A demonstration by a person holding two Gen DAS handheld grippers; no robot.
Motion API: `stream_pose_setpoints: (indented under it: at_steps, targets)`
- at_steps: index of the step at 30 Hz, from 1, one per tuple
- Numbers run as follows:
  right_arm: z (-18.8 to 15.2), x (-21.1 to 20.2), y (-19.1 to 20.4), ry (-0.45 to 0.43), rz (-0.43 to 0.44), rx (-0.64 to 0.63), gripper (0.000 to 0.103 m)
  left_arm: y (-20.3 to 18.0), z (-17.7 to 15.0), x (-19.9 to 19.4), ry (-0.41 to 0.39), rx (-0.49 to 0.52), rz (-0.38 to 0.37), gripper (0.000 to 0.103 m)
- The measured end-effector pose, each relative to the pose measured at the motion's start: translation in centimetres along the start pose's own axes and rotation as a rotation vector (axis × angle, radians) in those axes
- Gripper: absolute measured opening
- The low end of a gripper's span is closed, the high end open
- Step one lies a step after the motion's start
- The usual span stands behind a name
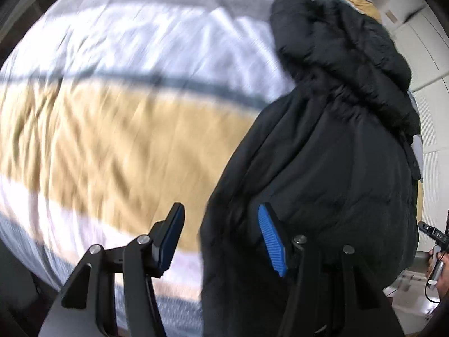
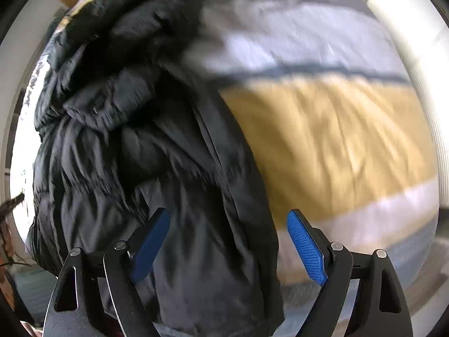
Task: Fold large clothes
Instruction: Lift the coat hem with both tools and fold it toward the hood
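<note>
Left view: left gripper (image 1: 221, 238) spread wide, nothing pinched; black puffer jacket (image 1: 331, 146) heaped on striped bedspread (image 1: 112, 129), edge between fingers, bulk ahead-right.
Right view: right gripper (image 2: 228, 243) spread wide, jacket hem between blue pads (image 2: 307, 248), bulk ahead-left.

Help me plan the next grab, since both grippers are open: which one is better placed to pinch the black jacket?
Probably the right gripper: the black jacket lies between its fingers. The left gripper frames only its edge.
</note>
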State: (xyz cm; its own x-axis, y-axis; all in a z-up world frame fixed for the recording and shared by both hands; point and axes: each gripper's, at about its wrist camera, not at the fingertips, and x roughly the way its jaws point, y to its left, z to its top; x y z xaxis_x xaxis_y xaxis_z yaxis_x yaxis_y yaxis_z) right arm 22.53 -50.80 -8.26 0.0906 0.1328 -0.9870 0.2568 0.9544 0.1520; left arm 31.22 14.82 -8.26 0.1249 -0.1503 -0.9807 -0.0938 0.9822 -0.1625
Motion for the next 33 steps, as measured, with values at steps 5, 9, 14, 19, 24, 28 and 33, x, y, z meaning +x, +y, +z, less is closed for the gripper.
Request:
stream_pose_setpoints:
  at_steps: [5,9,14,19,24,28,33]
  targets:
    - [-2.0,1.7,-0.5,0.054,-0.008,0.049,0.085,2.4,-3.5,1.4,0.062,-0.056,-0.047,0.053]
    - [-2.7,2.9,-1.2,0.075,-0.008,0.082,0.086,3.1,-4.9,2.0,0.087,-0.077,-0.084,0.053]
    - [-3.5,3.9,-1.8,0.081,-0.011,0.098,0.086,2.3,-5.8,1.4,0.052,-0.067,-0.1,0.053]
    - [-4.9,4.7,-2.2,0.092,-0.004,0.112,0.087,0.5,-6.7,1.4,0.02,-0.036,-0.089,0.053]
    - [-6.3,5.8,-2.0,0.125,-0.008,0.114,0.087,-1.4,-7.9,1.6,-0.013,0.022,-0.048,0.053]
    - [-6.5,6.4,-1.4,0.138,-0.014,0.118,0.087,-2.7,-8.6,1.7,-0.038,0.07,-0.01,0.053]
    - [-6.2,6.5,0.1,0.15,-0.025,0.116,0.088,-3.9,-9.3,1.8,-0.058,0.089,0.017,0.053]
